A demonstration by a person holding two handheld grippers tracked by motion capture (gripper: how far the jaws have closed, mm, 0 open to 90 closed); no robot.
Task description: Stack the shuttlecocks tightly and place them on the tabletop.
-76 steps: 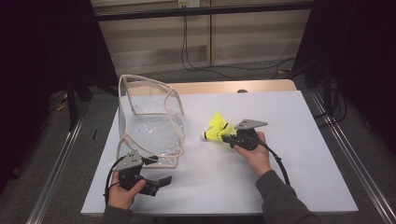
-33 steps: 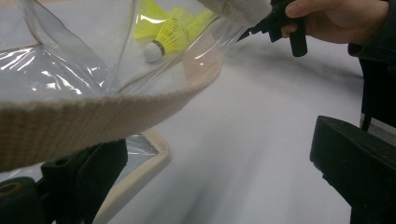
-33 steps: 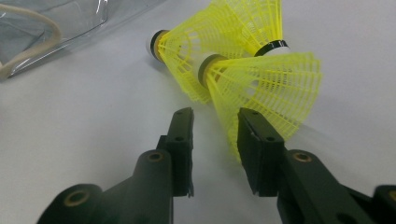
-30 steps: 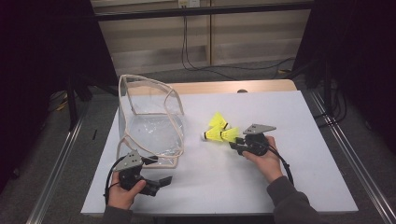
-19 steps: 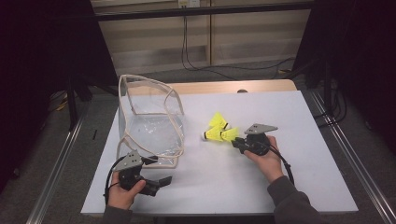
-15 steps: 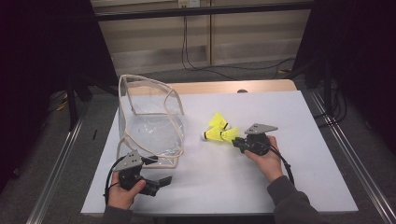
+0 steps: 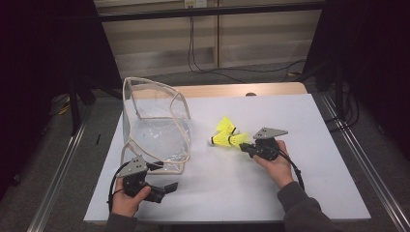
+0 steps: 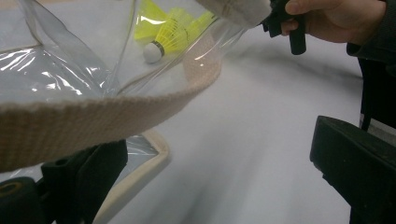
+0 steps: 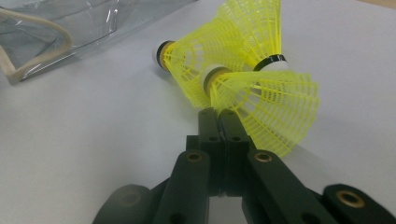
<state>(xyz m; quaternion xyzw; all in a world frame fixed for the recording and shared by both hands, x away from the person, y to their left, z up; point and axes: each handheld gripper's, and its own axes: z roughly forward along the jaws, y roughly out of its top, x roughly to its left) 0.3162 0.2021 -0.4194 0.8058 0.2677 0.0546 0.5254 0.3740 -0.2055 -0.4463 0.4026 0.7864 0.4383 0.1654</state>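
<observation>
yellow mesh of the nearest shuttlecock [image 9: 261, 100] sits pinched by its skirt edge in my right gripper [image 9: 218, 116], whose jaws have just closed tight, on the worktop [image 7: 309, 121] beside two more. such a thin bite could slip or crush the skirt when lifted. my left gripper [image 7: 162, 186] stands wide, its jaws touching nothing, so the clear bag [image 7: 154, 121] mouth could sag.

On the surface [image 7: 314, 145], the shuttlecocks [image 7: 227, 135] lie right of the bag [image 7: 154, 121], with the right gripper [image 7: 244, 146] just beside them.
</observation>
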